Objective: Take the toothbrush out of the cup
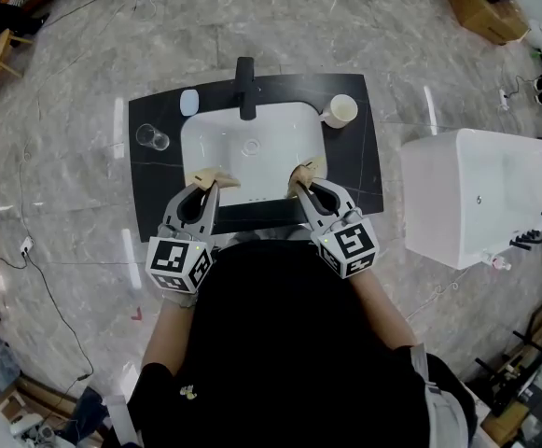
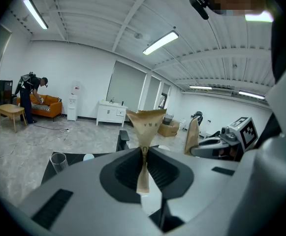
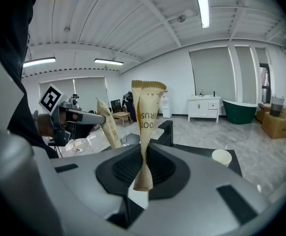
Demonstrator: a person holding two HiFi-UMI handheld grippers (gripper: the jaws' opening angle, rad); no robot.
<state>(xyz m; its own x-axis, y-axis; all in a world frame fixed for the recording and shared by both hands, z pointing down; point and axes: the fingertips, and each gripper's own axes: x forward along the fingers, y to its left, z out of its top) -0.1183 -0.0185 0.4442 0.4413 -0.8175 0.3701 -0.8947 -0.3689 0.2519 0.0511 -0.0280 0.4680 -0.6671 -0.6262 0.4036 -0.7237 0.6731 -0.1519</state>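
Each gripper is shut on a tan paper packet over the front rim of the white sink [image 1: 196, 147]. My left gripper [image 1: 211, 184] pinches one packet [image 2: 146, 123] at its narrow waist, and the packet stands upright between the jaws [image 2: 143, 150]. My right gripper [image 1: 304, 177] pinches a second packet [image 3: 147, 107] with print on it, held the same way [image 3: 144, 154]. The two packets are apart. A cream cup [image 1: 341, 110] stands on the black counter at the back right; no toothbrush shows in it.
A black faucet [image 1: 245, 87] rises behind the basin. A clear glass [image 1: 152, 138] and a pale blue piece [image 1: 189, 102] sit on the counter's left. A white bathtub [image 1: 476, 199] stands to the right. Cables run over the marble floor [image 1: 56, 157].
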